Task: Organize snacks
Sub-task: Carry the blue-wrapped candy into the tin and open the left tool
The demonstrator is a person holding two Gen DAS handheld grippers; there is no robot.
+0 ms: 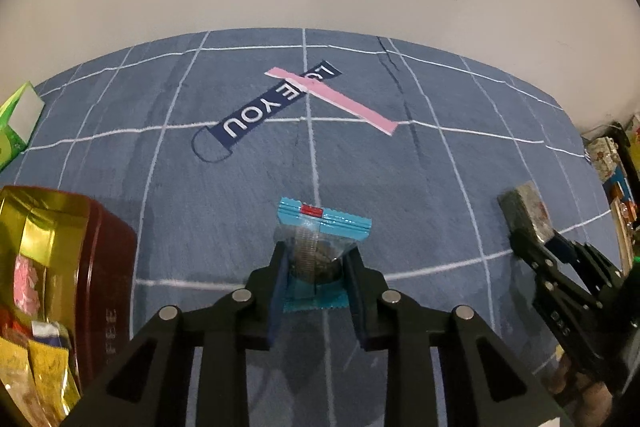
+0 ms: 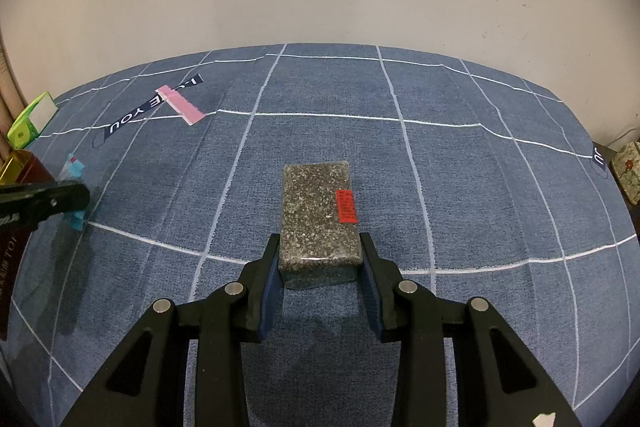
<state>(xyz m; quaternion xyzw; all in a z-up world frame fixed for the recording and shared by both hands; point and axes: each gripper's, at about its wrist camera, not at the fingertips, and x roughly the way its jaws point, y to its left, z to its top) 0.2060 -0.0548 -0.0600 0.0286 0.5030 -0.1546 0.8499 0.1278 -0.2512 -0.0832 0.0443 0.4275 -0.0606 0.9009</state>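
My left gripper is shut on a small blue snack packet with a red tag, held just over the blue cloth. It also shows at the left edge of the right wrist view. My right gripper is closed around the near end of a speckled grey-black snack block in clear wrap with a red label; the block also shows in the left wrist view. The block looks lifted slightly off the cloth.
A dark red container holding gold and yellow snack bags stands at the left. A green box lies at the far left edge. A navy "LOVE YOU" label and pink strip are on the cloth. Clutter sits at the right edge.
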